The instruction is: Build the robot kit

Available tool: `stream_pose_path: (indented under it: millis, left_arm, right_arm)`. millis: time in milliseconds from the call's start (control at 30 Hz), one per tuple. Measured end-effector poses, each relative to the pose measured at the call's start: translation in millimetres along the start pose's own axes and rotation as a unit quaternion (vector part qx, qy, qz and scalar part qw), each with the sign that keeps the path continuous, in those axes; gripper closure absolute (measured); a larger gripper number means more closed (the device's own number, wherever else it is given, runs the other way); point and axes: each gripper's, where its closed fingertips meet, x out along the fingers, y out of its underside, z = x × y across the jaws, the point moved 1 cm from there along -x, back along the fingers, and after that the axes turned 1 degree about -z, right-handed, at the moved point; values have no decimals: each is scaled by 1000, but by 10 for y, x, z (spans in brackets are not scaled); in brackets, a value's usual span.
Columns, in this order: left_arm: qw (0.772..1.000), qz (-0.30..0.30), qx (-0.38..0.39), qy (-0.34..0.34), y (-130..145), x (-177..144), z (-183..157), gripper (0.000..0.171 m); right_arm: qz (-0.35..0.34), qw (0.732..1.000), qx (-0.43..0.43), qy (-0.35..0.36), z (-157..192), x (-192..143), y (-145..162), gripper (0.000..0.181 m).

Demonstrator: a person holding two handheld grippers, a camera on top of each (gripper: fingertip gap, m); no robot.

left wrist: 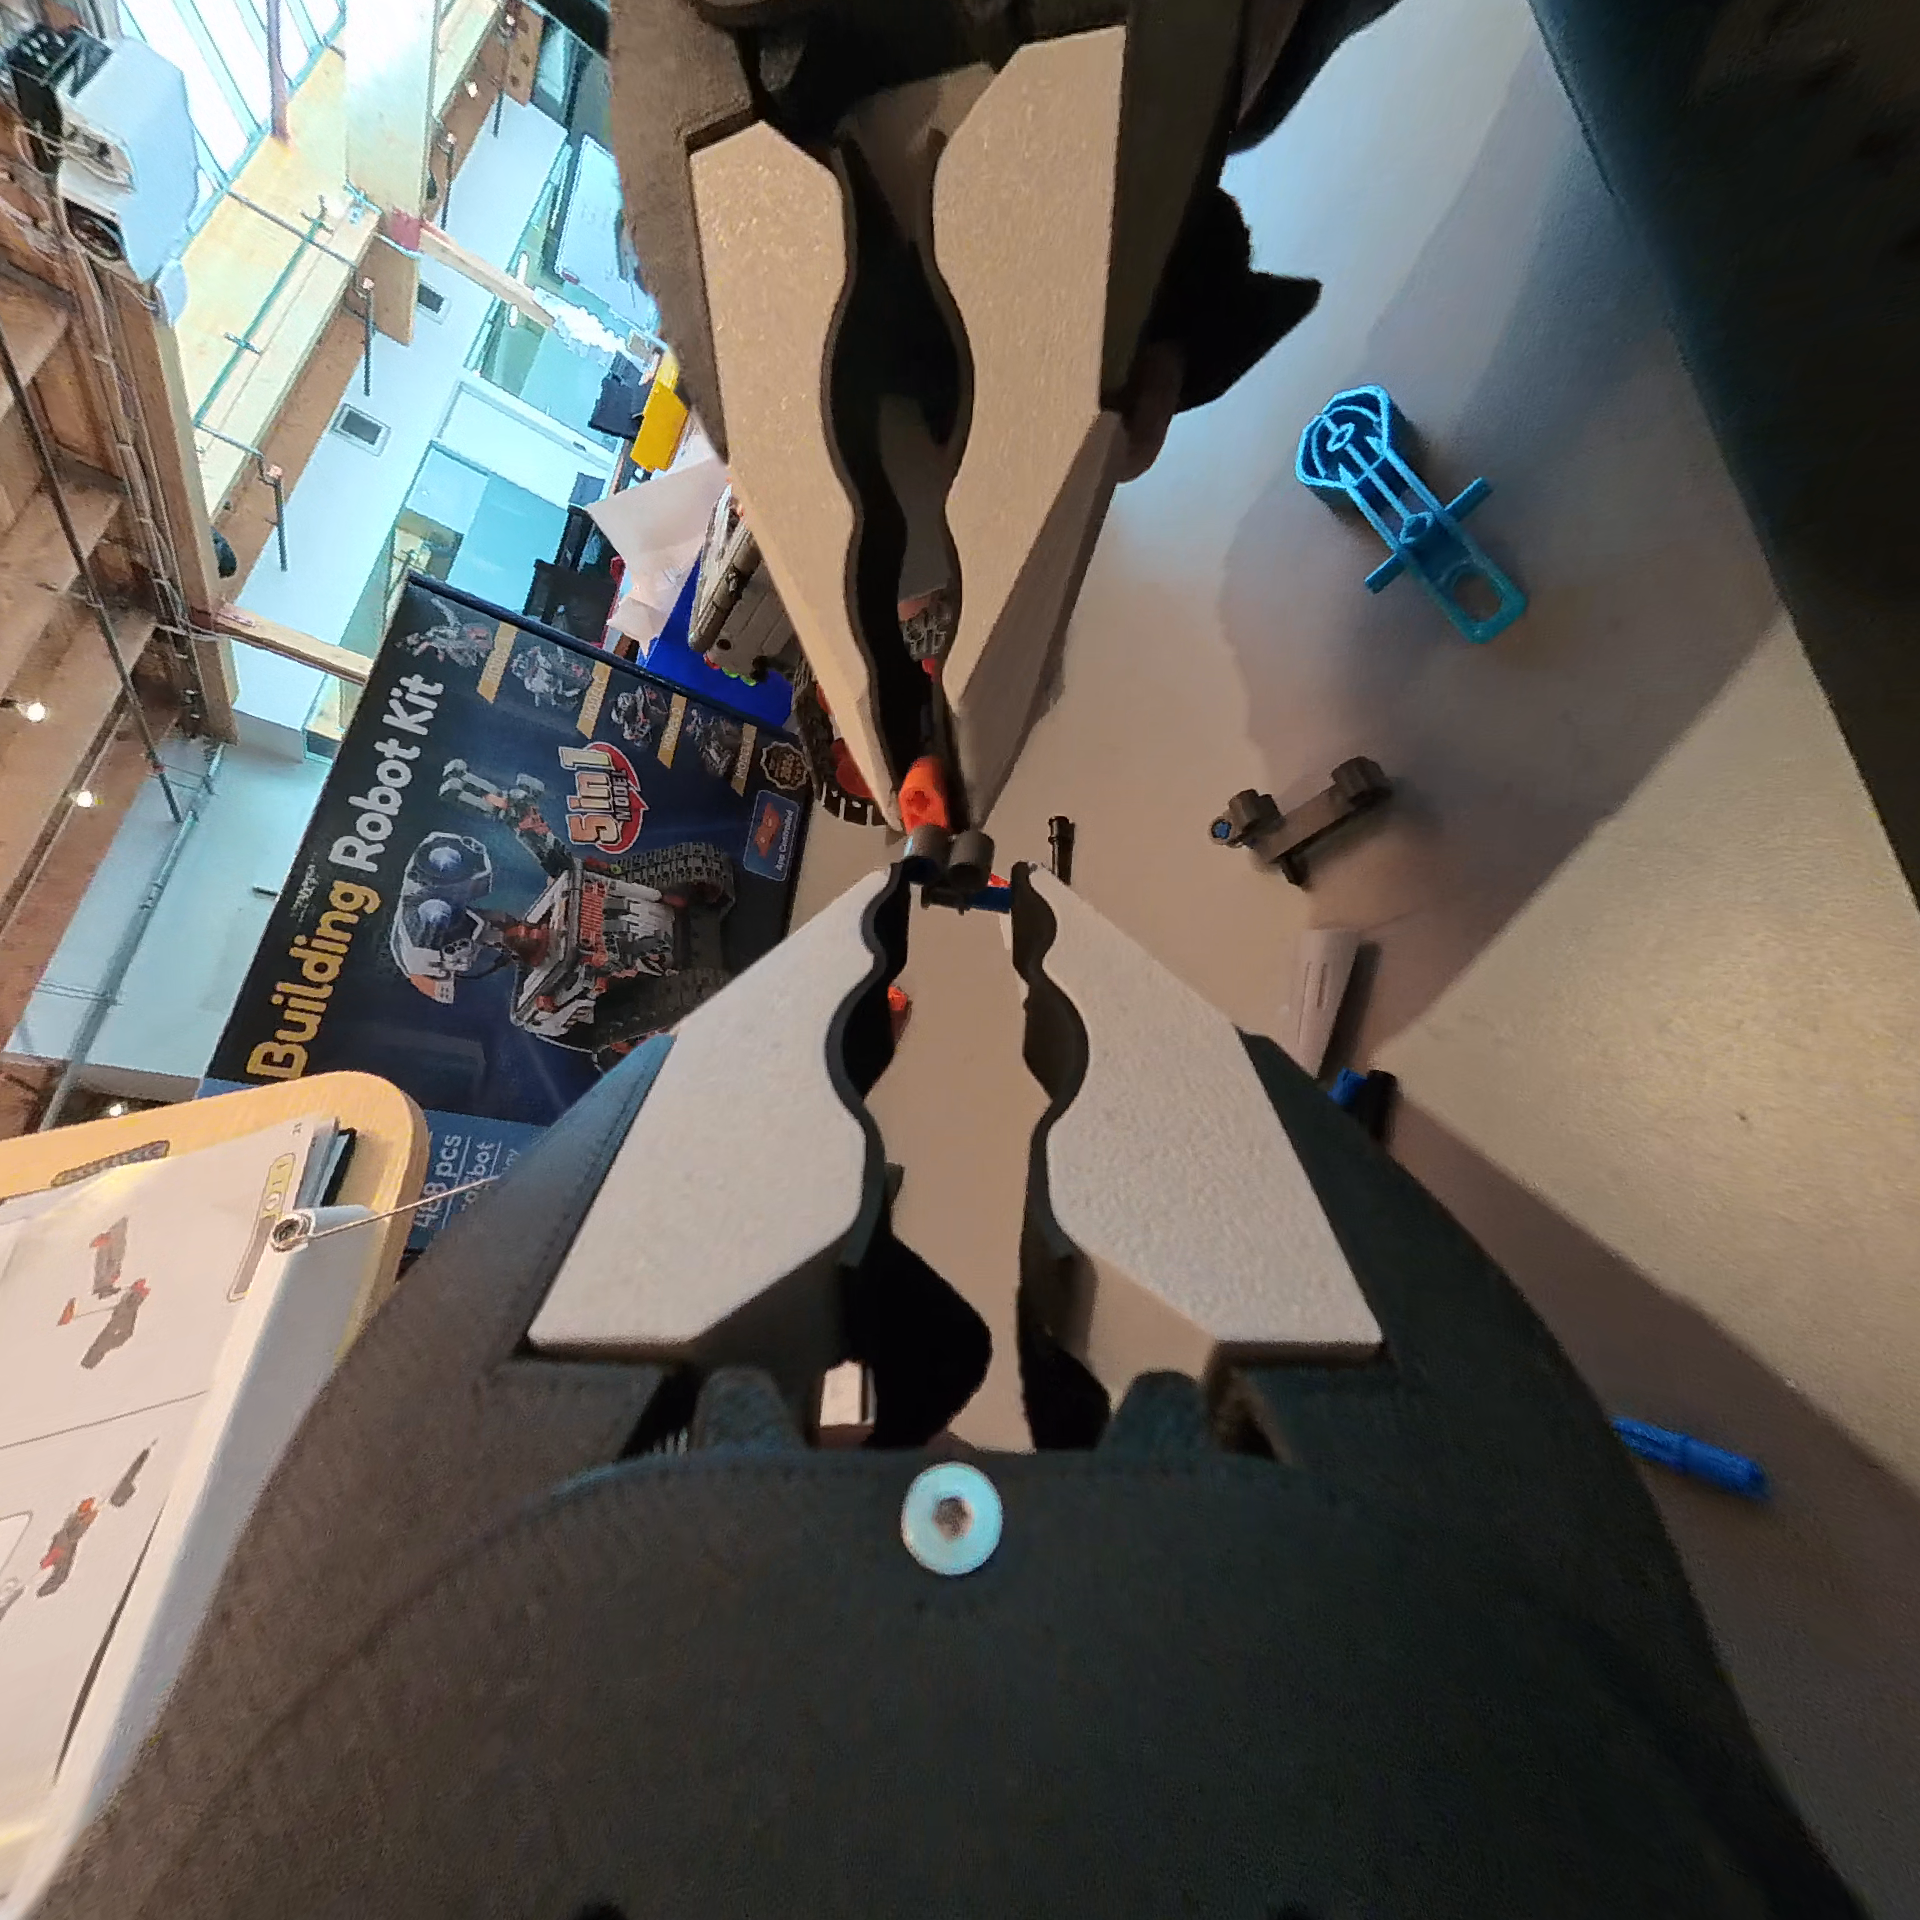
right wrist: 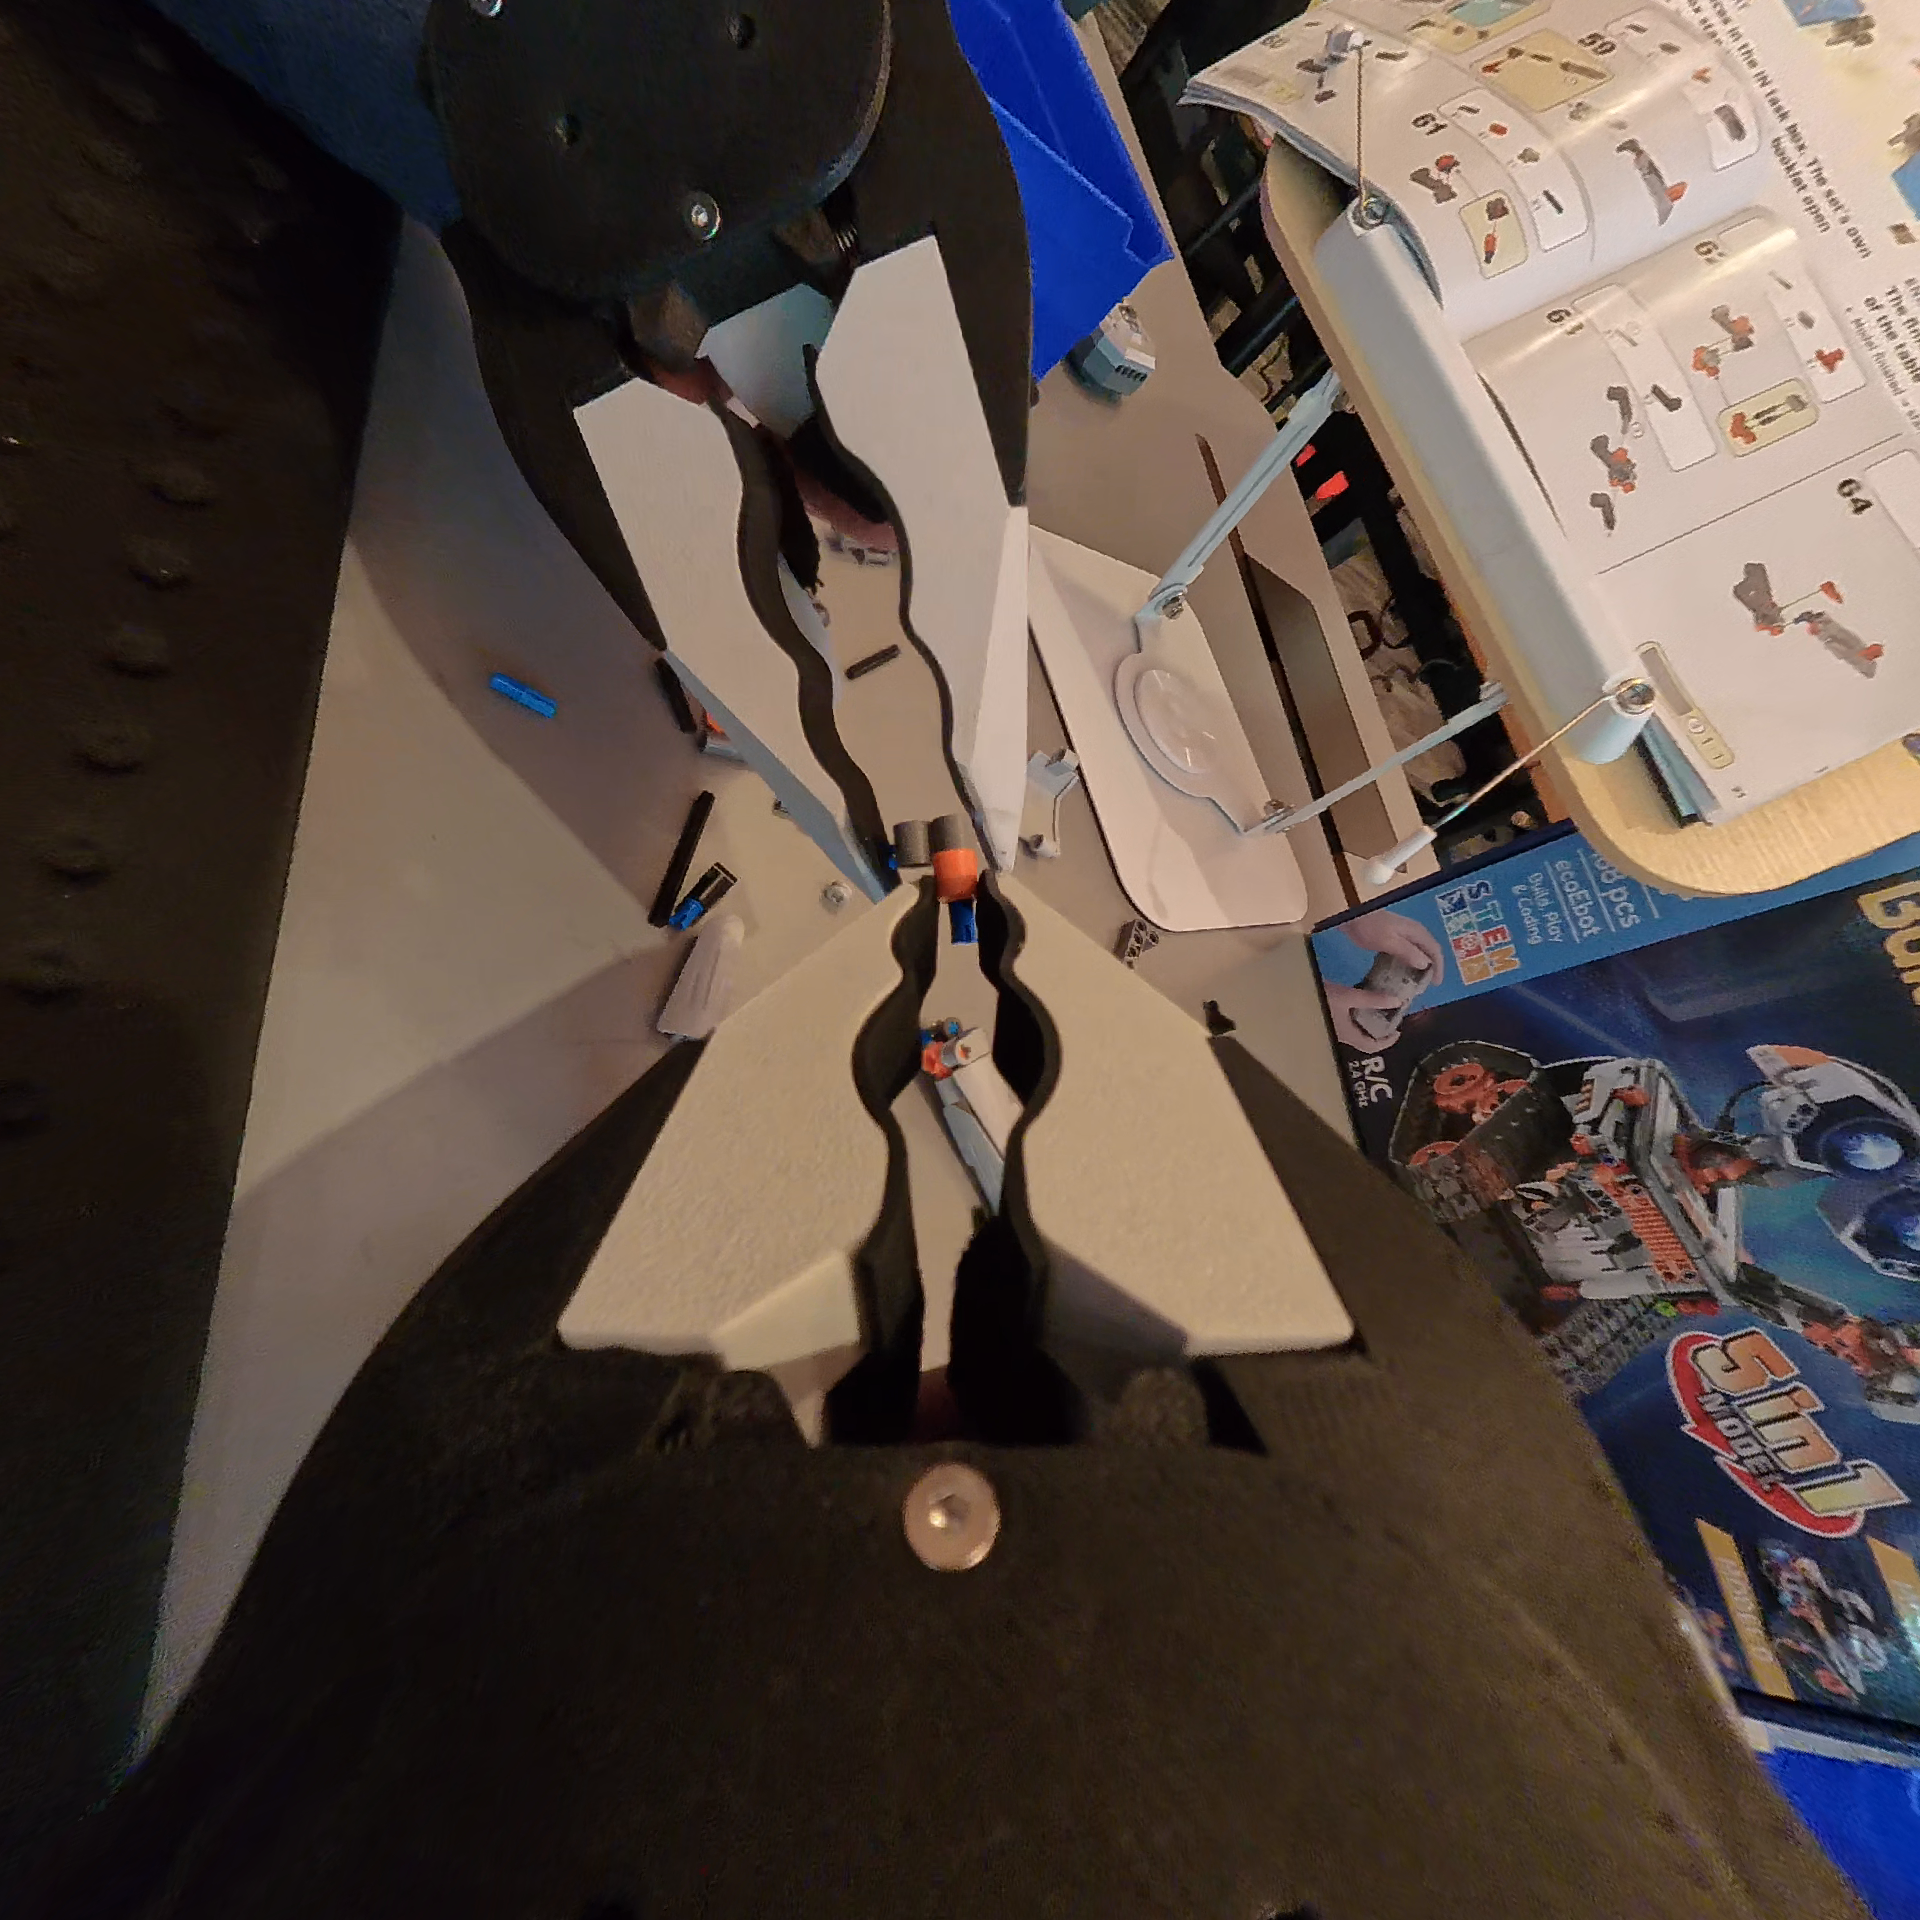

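Note:
My two grippers meet tip to tip above a pale table (left wrist: 1195, 644). My left gripper (left wrist: 964, 878) is shut on a small grey connector piece (left wrist: 948, 847) with a blue pin under it. My right gripper (right wrist: 951, 894) is shut on a small orange piece (right wrist: 954, 871) with a blue pin (right wrist: 964, 920) behind it. The orange piece (left wrist: 920, 795) touches the grey piece (right wrist: 928, 836). In the left wrist view the right gripper (left wrist: 925, 816) comes in from the top. In the right wrist view the left gripper (right wrist: 935, 857) comes in from the top.
On the table lie a blue frame part (left wrist: 1392, 509), a grey assembly (left wrist: 1299, 816), blue pins (left wrist: 1688, 1470) (right wrist: 523, 696) and a black axle (right wrist: 681, 857). A dark blue kit box (right wrist: 1662, 1195) and an open instruction booklet (right wrist: 1662, 364) on a stand (right wrist: 1174, 748) are beside them. My left and right fingertips are right by each other.

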Motion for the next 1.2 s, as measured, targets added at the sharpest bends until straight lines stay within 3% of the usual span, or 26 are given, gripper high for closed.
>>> stream_pose_path:
  millis: [133, 267, 400, 500, 667, 767, 867, 1000, 1100, 1200]
  left_arm:
    - [996, -4, -87, 20, 27, -22, 49, 152]
    - [974, -50, -218, 43, -56, -75, 172, 148]
    - [946, -57, -308, 82, -67, -36, 142, 150]
    - [932, -62, -340, 109, -75, -18, 88, 156]
    - [935, -60, -335, 103, -48, -13, 93, 156]
    - [939, -44, -324, 109, 17, -10, 57, 157]
    - [940, -20, -316, 129, 70, -23, -20, 157]
    - [945, 11, -289, 155, 128, 3, -179, 157]
    - [943, 18, -289, 166, 147, 21, -231, 156]
    - [940, 19, -293, 173, 158, 27, -260, 156]
  right_arm:
    - [13, 998, -46, 46, -93, -36, 16, 176]
    - [30, 990, -115, 79, -99, -38, 17, 176]
    - [35, 982, -157, 95, -80, -32, -2, 176]
    - [42, 976, -189, 104, -54, -11, -8, 176]
    - [44, 972, -203, 111, -53, 12, -1, 176]
    - [34, 983, -158, 87, -43, -16, 16, 162]
    - [41, 998, -33, -23, 73, -92, 201, 152]
    - [56, 986, 52, -151, 323, -150, 445, 130]
    - [91, 973, 76, -199, 482, -89, 611, 128]
    - [116, 967, 81, -213, 559, -26, 735, 145]
